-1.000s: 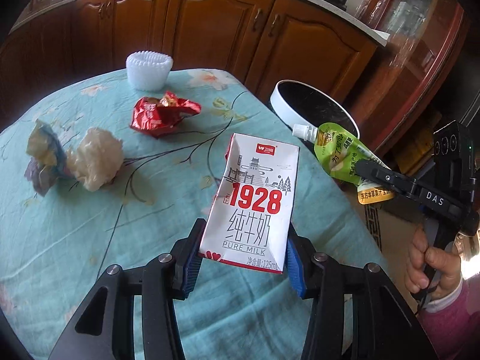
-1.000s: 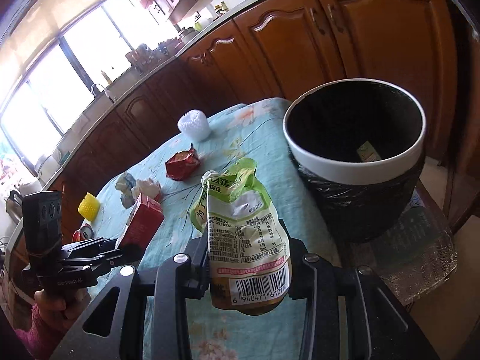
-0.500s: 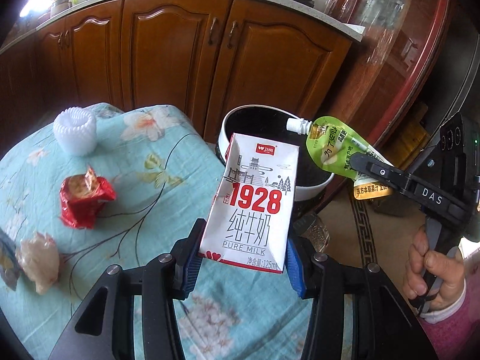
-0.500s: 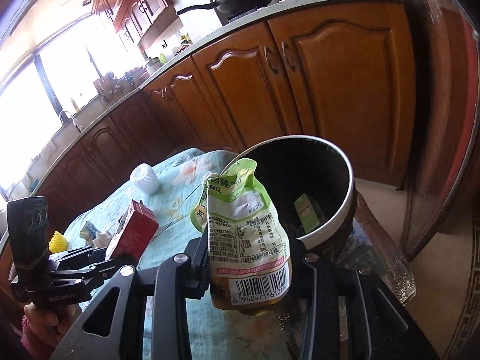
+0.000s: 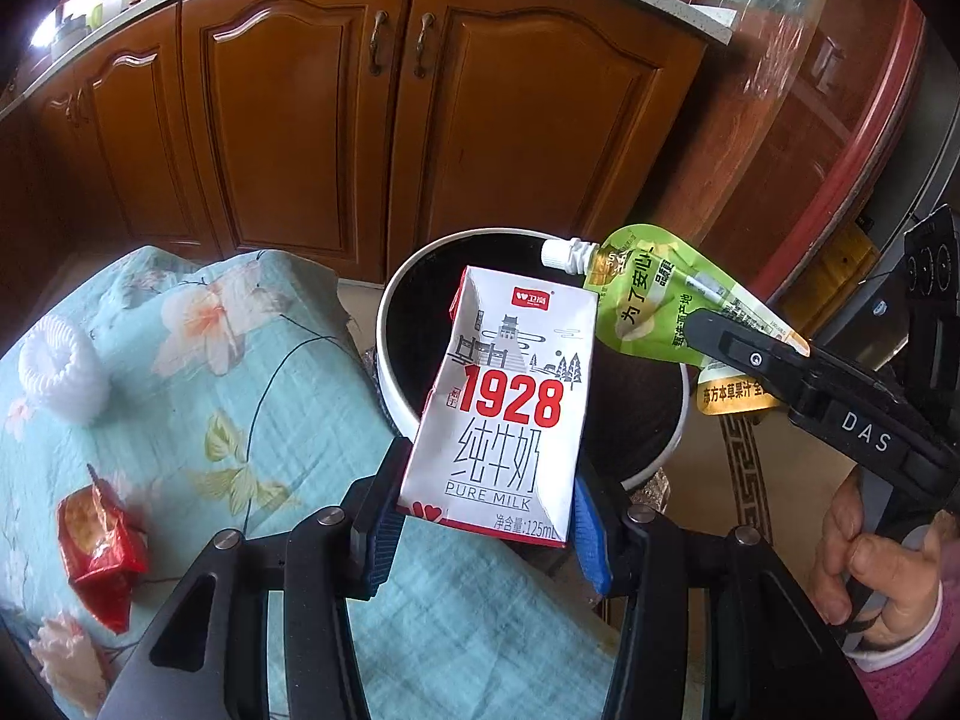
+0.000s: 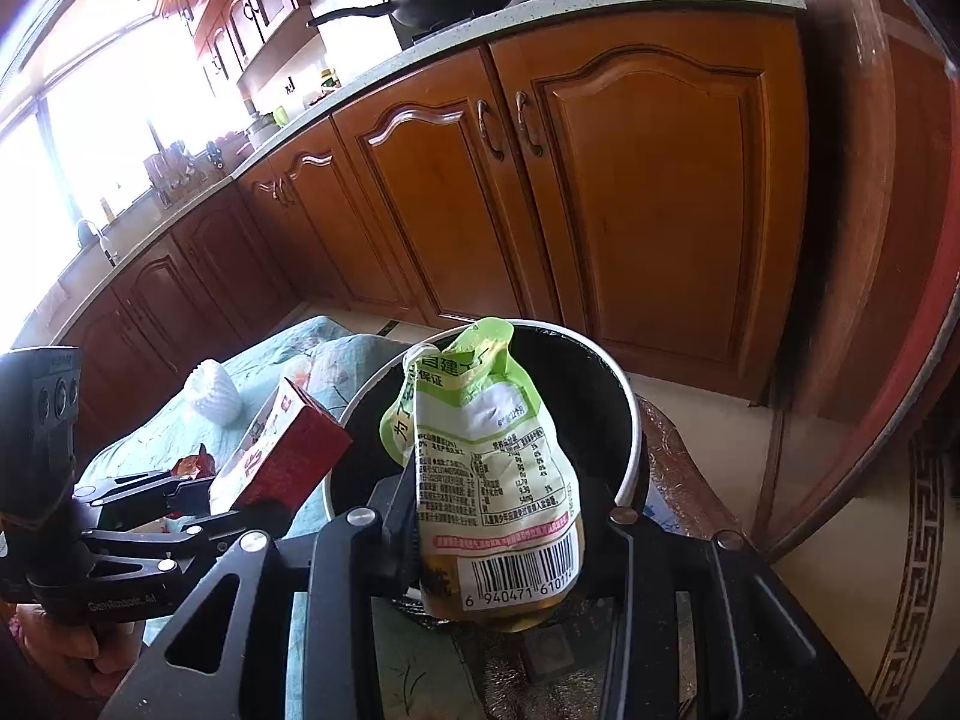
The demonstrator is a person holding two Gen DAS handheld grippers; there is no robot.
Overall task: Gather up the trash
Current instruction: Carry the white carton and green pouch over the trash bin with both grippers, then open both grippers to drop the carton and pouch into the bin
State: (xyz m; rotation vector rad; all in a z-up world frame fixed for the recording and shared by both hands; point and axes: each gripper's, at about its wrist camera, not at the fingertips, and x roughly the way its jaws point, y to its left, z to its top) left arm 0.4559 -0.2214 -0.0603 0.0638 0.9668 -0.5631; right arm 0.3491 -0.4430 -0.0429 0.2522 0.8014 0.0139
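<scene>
- Both loads now over the bin (image 5: 401, 396), earlier over the desk (image 5: 300, 420)
- left hand-held gripper (image 5: 486, 531) clamps milk carton (image 5: 510, 402), right hand-held gripper (image 6: 498, 516) clamps green pouch (image 6: 492, 468)
- Wooden kitchen cabinets (image 5: 288, 108) behind

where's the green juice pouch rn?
The green plastic juice pouch is clamped in the right tool, held over the white-rimmed black trash bin beside the red-and-white milk carton.

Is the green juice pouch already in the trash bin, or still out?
Still out. The green juice pouch is clamped in the right gripper, held in front of the trash bin opening, not released.
</scene>
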